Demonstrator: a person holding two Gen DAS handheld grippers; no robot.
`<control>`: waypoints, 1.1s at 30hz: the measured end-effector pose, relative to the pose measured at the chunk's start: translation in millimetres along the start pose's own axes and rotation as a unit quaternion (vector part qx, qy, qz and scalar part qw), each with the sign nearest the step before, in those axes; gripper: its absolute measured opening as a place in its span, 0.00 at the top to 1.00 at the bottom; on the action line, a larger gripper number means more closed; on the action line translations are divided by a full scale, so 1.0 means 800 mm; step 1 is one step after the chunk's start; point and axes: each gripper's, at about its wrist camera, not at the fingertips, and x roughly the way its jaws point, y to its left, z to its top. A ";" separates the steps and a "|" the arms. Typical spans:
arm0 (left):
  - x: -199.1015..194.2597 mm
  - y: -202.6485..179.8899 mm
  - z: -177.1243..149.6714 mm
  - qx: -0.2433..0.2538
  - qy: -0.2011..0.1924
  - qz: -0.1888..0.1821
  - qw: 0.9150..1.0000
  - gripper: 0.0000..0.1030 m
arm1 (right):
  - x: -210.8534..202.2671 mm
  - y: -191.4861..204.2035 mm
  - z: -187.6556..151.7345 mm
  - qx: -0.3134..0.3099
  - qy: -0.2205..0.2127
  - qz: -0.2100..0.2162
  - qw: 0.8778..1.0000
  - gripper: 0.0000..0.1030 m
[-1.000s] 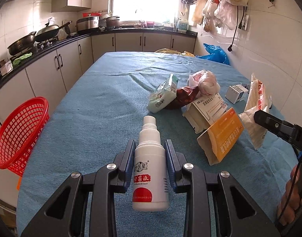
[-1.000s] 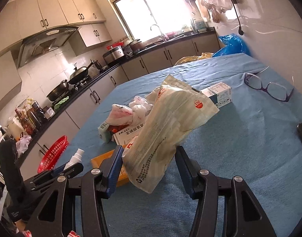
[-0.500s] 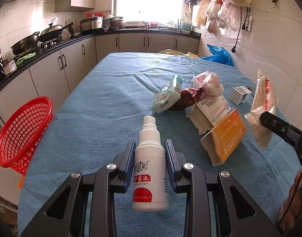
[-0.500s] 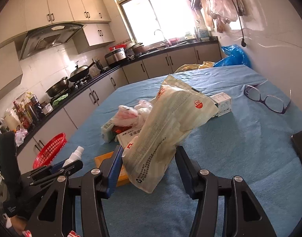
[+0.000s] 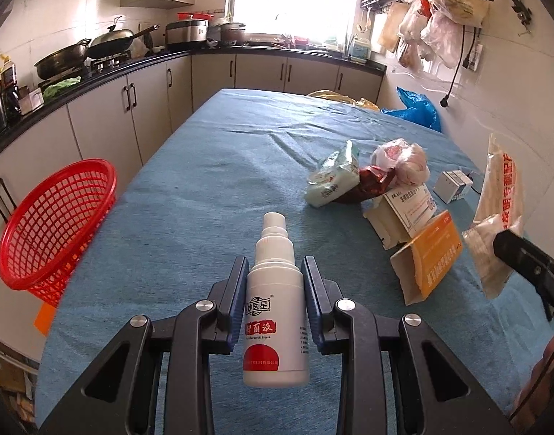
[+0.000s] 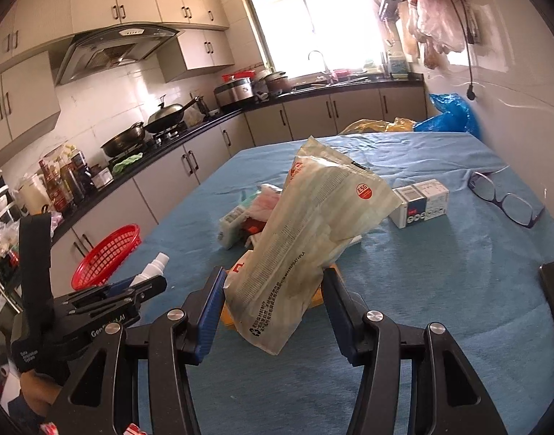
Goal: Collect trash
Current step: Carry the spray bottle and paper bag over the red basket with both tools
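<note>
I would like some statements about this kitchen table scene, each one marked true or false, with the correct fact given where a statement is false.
1. The left hand-held gripper is closed on a white plastic spray bottle with a red label. True.
2. The right hand-held gripper is empty. False: it holds a crinkled pale plastic packet with printed text.
3. The red plastic mesh basket lies on the blue tablecloth among the trash. False: it sits off the table's left edge.
4. A pair of dark-framed glasses lies on the tablecloth. True.
5. The orange cardboard box is inside the basket. False: it lies on the tablecloth.
</note>
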 end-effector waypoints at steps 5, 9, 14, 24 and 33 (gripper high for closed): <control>-0.012 0.011 0.003 -0.010 -0.008 -0.001 1.000 0.72 | 0.003 0.012 0.000 -0.015 0.008 0.009 1.000 0.44; -0.020 0.016 0.005 -0.014 -0.014 0.000 1.000 0.72 | 0.005 0.023 0.001 -0.025 0.012 0.015 1.000 0.44; -0.029 0.025 0.008 -0.021 -0.020 0.003 1.000 0.72 | 0.011 0.035 0.005 -0.036 0.023 0.029 0.999 0.44; -0.060 0.079 0.023 -0.055 -0.049 0.026 0.997 0.72 | 0.045 0.083 0.035 -0.061 0.060 0.081 0.993 0.44; -0.078 0.178 0.034 -0.107 -0.065 0.079 0.989 0.72 | 0.091 0.158 0.068 -0.100 0.093 0.129 0.982 0.44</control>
